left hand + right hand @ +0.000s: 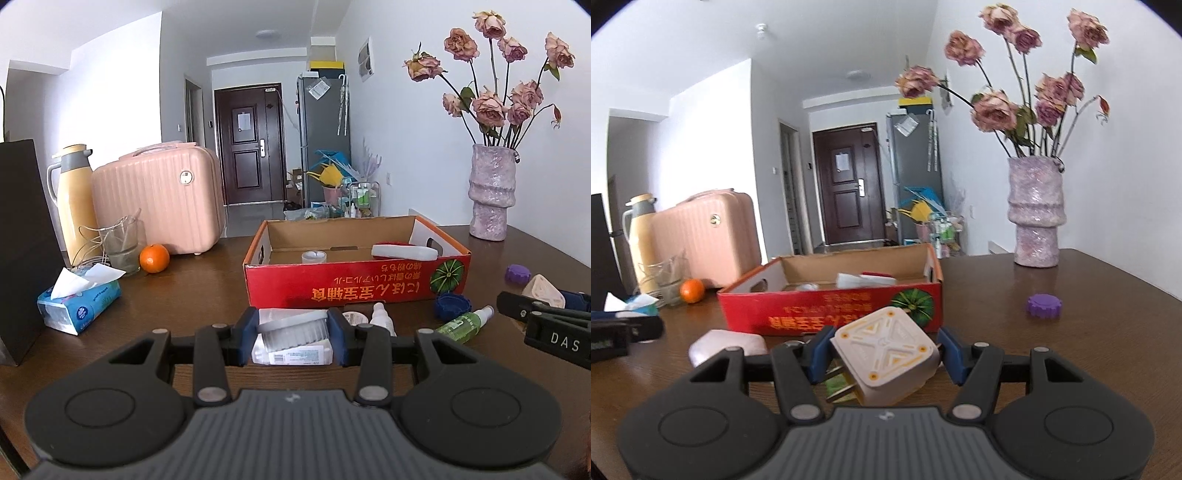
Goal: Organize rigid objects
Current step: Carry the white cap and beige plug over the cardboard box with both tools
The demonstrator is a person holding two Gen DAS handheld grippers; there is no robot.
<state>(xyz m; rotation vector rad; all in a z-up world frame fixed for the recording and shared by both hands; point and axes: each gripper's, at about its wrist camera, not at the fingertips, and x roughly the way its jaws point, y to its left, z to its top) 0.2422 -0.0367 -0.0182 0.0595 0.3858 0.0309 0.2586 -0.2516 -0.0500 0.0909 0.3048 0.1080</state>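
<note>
Left gripper [291, 334]: jaws clamped on a grey ribbed lid [293, 329], blue pads pressing its two sides. Lid is tilted, one rim edge higher at the left, flat face angled up and toward the camera. Under and behind it lies a white labelled packet [295, 354] on the table [192, 295]; can't tell if the lid touches it.

Right gripper [882, 356]: jaws clamped on a beige plug adapter [886, 354], pads on its left and right faces. Adapter is rolled, so the patterned square face with orange dots points up and toward the camera; its metal prongs [842, 384] stick out low-left, toward the camera side. Held just in front of the box's near wall.

Red cardboard box [354, 284] sits mid-table, long axis across the view, print upside down from here. Inside: a roll of clear tape [314, 256] and a white flat case [404, 253] lying lengthwise along the box.

Loose in front of the box: blue ribbed cap [452, 304], green spray bottle [465, 319] lying on its side with the nozzle pointing up-right, small white bottle [380, 314]. Purple ribbed cap [1043, 304] sits apart on the right. A pinkish rounded case [727, 349] lies left of the right gripper.

Table edges: vase of dried roses [491, 192], orange [154, 258], tissue pack [79, 308], pink suitcase [159, 199], thermos [74, 199].
</note>
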